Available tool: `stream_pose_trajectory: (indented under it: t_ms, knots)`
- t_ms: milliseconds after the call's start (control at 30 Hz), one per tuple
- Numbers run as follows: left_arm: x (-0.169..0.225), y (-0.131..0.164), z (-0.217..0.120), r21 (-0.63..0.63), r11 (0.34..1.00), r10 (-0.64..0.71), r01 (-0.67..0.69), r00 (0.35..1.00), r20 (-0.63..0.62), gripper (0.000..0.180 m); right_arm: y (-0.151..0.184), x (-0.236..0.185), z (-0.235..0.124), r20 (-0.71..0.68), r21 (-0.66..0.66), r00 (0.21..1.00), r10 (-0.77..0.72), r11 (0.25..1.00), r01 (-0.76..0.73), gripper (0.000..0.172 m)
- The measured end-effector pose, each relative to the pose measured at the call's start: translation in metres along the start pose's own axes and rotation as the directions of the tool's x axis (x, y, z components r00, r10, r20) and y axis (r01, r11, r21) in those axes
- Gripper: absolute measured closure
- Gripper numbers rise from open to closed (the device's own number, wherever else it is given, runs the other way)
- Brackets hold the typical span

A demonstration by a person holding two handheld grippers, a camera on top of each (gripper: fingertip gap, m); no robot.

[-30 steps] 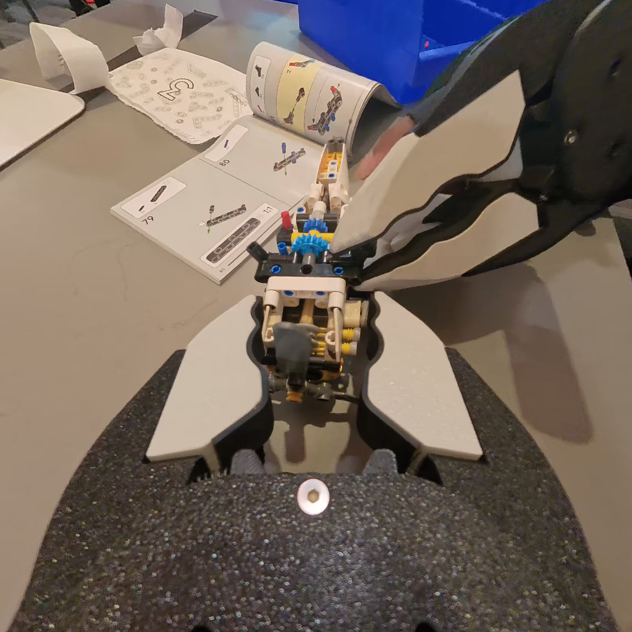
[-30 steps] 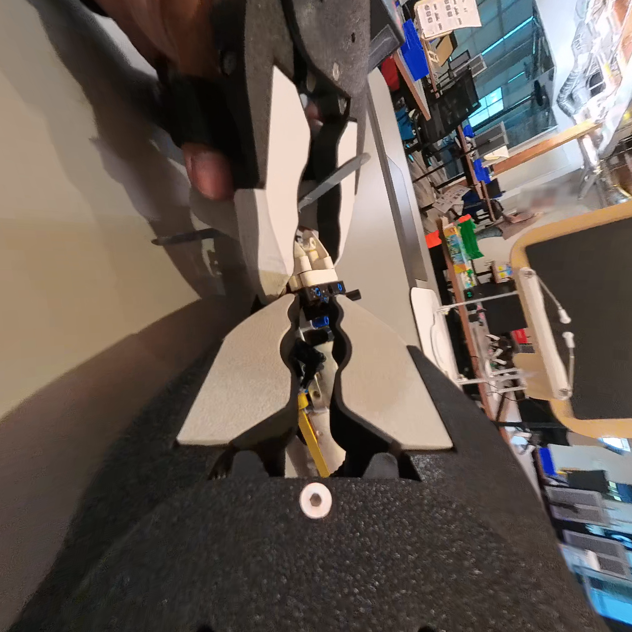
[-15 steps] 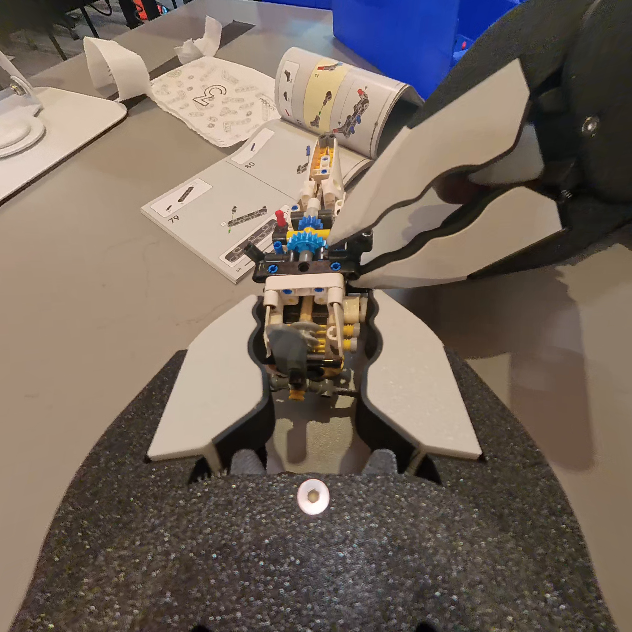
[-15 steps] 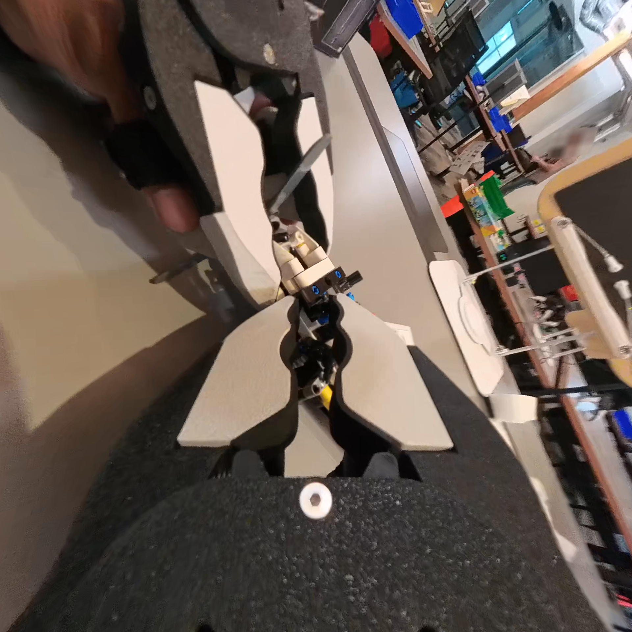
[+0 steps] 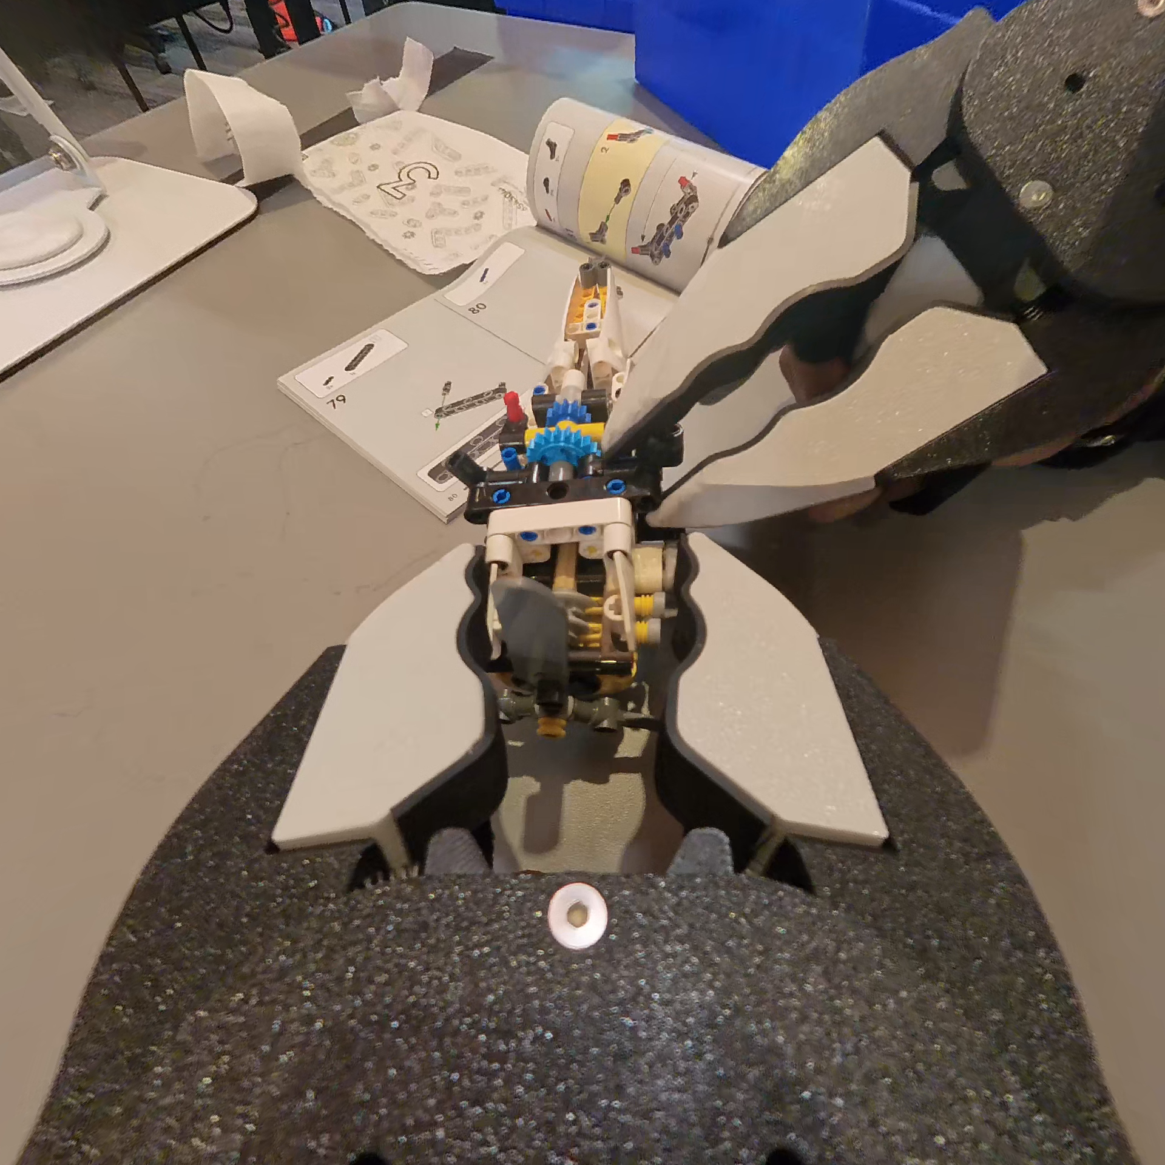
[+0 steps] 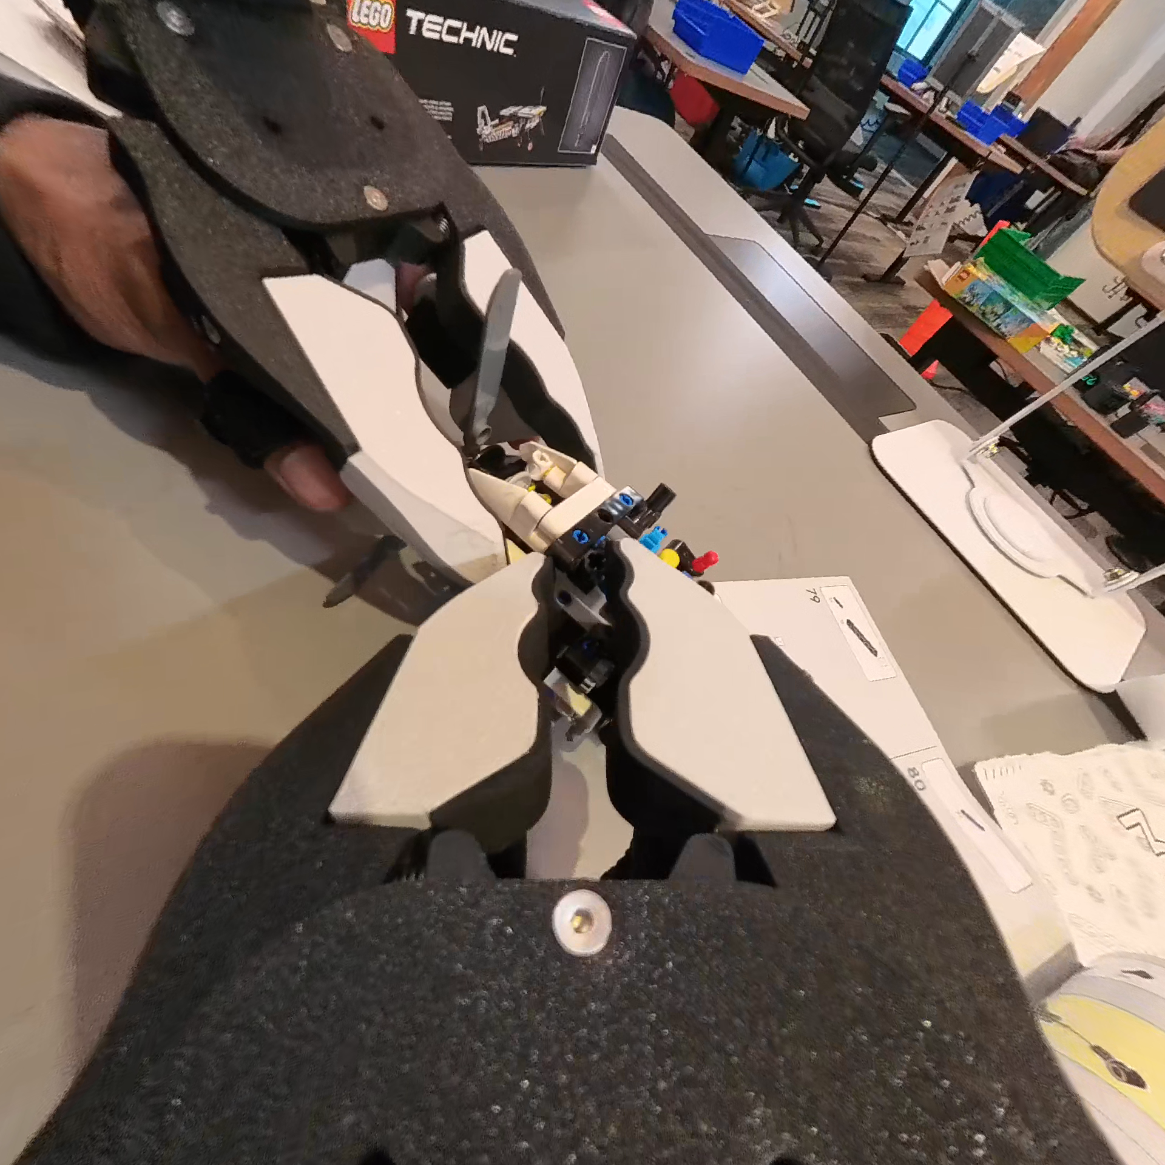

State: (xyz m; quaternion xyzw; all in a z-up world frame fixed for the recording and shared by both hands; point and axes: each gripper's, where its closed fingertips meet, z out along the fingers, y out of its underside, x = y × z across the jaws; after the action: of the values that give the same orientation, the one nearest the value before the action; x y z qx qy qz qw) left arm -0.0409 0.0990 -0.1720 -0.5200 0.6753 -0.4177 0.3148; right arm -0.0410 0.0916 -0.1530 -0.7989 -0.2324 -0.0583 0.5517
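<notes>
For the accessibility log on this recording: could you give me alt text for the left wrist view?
The left tool grips the propeller end of a white, black and yellow brick-built model over a grey table, while the right tool pinches the model's black beam from the right. Behind lie an open instruction booklet, a torn paper bag and a blue bin.

We see the left tool (image 5: 577, 605) clamped across the near end of a brick-built model (image 5: 567, 567), its grey pads (image 5: 410, 687) pressing on either flank beside a grey propeller blade (image 5: 529, 630). The right tool (image 5: 637, 479) reaches in from the right, its tips nipping the black beam (image 5: 555, 492) just past a blue gear (image 5: 561, 444). Under the model's far end lies an open instruction booklet (image 5: 391, 378) on the grey bench (image 5: 157, 536). Farther back sit a printed paper bag (image 5: 403, 189), a white lamp base (image 5: 94, 220) and a blue bin (image 5: 744, 69)
</notes>
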Motion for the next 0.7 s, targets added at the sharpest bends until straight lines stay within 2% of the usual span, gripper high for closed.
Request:
stream_pose_trajectory:
  t_ms: [67, 200, 333, 467, 700]
  knots:
    - [0.0000, 0.0002, 0.0001, -0.001, 1.000, -0.001, 0.001, 1.000, 0.000, 0.122, 0.0000, 0.0003, 0.0001, -0.014, 0.000, 0.999, -0.030, 1.000, 0.030, 0.158]
    - [0.0015, 0.0022, 0.0010, -0.016, 1.000, 0.012, -0.012, 1.000, -0.002, 0.122, 0.0000, -0.0002, -0.0007, -0.101, -0.038, 0.967, -0.235, 0.972, 0.232, 0.156]
    - [0.0009, 0.0024, 0.0013, -0.018, 1.000, 0.023, -0.023, 1.000, 0.014, 0.122, -0.0002, 0.0017, -0.0007, -0.147, -0.063, 0.939, -0.312, 0.950, 0.305, 0.156]
    - [0.0002, 0.0014, 0.0005, -0.009, 1.000, 0.016, -0.016, 1.000, 0.019, 0.122, -0.0025, 0.0031, -0.0004, -0.151, -0.045, 0.946, -0.285, 0.958, 0.282, 0.156]
    - [-0.0005, 0.0003, 0.0002, -0.001, 1.000, 0.012, -0.012, 1.000, 0.027, 0.121, -0.0042, 0.0042, 0.0004, -0.094, 0.012, 0.987, -0.131, 0.991, 0.133, 0.156]
